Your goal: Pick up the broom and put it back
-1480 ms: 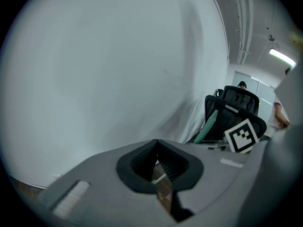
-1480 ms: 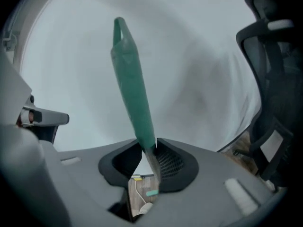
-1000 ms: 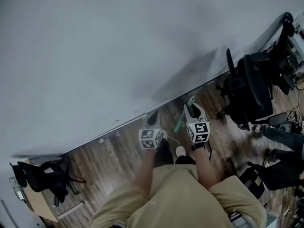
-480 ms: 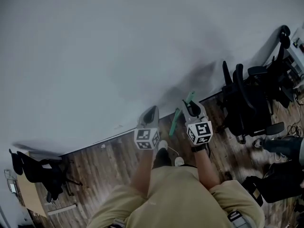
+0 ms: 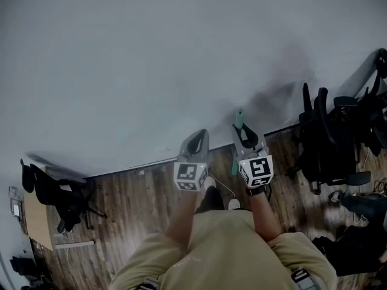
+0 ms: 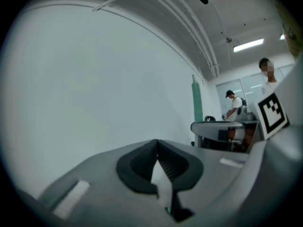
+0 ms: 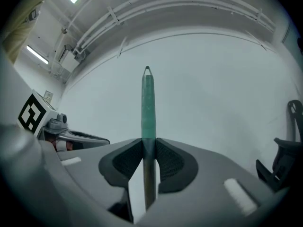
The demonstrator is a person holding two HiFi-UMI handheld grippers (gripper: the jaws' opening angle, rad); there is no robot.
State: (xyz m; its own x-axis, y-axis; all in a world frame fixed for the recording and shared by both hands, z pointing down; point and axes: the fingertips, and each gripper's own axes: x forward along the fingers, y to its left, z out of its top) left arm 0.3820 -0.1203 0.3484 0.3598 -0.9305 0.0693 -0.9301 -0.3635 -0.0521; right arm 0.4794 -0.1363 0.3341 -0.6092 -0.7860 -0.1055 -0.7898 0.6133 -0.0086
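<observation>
The broom shows only as its green handle (image 5: 239, 119), standing nearly upright before the white wall (image 5: 151, 71). My right gripper (image 5: 245, 135) is shut on the handle; in the right gripper view the handle (image 7: 148, 103) runs up between the dark pads (image 7: 127, 161) and ends above them. The broom head is hidden. Just left of it, my left gripper (image 5: 196, 141) is held at the same height, pointing at the wall. Its jaws meet at the tips with nothing in them (image 6: 157, 144). From the left gripper view the handle (image 6: 196, 103) rises at the right.
Wooden floor (image 5: 133, 204) meets the wall just ahead. Black office chairs (image 5: 329, 141) crowd the right, and another chair (image 5: 63, 199) stands beside a wooden desk at the left. A white cable (image 5: 222, 188) lies by my feet. Two people (image 6: 233, 109) stand far off.
Both grippers have risen up the wall side by side. The green handle has come from a slant to nearly upright in the right gripper.
</observation>
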